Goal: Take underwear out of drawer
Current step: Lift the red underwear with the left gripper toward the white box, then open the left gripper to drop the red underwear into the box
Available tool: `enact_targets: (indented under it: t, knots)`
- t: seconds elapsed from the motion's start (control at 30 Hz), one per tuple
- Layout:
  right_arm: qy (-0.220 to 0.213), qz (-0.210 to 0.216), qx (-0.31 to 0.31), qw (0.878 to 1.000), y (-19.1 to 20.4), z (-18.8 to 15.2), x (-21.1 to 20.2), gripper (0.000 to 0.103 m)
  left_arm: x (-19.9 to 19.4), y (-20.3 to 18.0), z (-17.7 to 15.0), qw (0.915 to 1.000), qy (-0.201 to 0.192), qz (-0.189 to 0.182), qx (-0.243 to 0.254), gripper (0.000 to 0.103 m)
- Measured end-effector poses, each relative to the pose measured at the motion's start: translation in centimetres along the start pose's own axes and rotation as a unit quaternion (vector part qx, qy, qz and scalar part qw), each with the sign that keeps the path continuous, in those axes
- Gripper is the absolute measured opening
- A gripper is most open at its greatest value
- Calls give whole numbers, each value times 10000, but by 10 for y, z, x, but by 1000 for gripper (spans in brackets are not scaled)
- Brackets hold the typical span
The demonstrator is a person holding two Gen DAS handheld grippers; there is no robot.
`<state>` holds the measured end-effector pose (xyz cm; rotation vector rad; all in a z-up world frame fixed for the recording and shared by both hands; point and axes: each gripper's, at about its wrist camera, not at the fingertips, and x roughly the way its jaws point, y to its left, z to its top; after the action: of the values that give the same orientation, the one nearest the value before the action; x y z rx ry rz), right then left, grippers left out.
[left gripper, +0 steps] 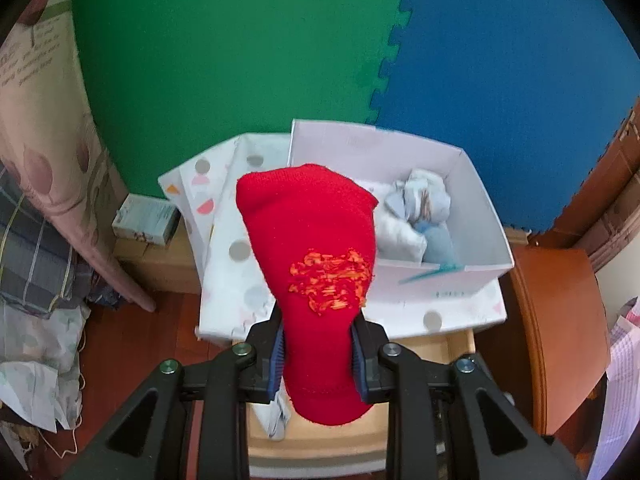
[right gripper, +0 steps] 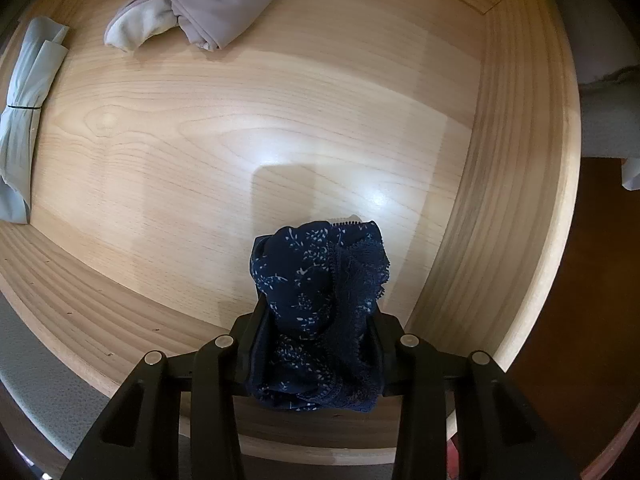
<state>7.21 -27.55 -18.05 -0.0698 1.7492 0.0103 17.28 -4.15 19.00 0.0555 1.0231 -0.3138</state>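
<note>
My left gripper (left gripper: pixel 320 320) is shut on a red knit garment (left gripper: pixel 308 232) with an orange patch, which stands up between the pads above the pale wooden drawer (left gripper: pixel 420 344). In the right wrist view, my right gripper (right gripper: pixel 320 308) points down into the drawer (right gripper: pixel 500 200). It is shut on a bunched navy underwear (right gripper: pixel 316 280) with white specks and a lace edge, near the drawer's front right corner. A rolled grey garment (right gripper: pixel 208 4) lies at the far side of the drawer floor. A pale green bundle (right gripper: pixel 24 120) tied with a band lies at the left.
A white box (left gripper: pixel 460 280) with pale blue and white clothes (left gripper: pixel 416 212) sits behind the red garment, beside a dotted white box (left gripper: pixel 236 264). Green and blue foam mats cover the wall. A small carton (left gripper: pixel 144 220) and bedding lie left; brown wooden furniture (left gripper: pixel 560 340) stands right.
</note>
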Motion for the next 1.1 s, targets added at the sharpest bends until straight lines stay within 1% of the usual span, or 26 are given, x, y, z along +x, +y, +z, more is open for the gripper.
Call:
enact_targets:
  t: [0.1,0.3,0.4,0.47,0.57,0.63,0.73,0.97,1.1]
  knots:
    - [2,0,7,10000,0,0,0,35,5,-5,17,9999,-110,53,66,27]
    - [2,1,4,10000,1,0,0,35,27,-13,50,9996,-185,175,132,27]
    - [1,1,7,10000,2,0,0,35,41,-17,59,9991,-163,295,240,27]
    - [1,-1,4,10000,2,0,0,35,55,-22,65,9988,-82,355,337,27]
    - [-1,-2,8,10000,2,-1,-1,35,72,-27,68,9981,0,420,447,27]
    - [-2,-4,9,10000,2,-1,-1,35,83,-28,68,9982,59,405,434,27]
    - [-3,-5,2,10000,2,-1,-1,35,101,-27,66,9978,121,522,382,28]
    - [0,-1,14,10000,3,-1,0,36,114,-28,68,9976,130,564,373,33]
    - [-2,-3,13,10000,3,-1,0,36,118,-25,69,9978,160,602,222,37]
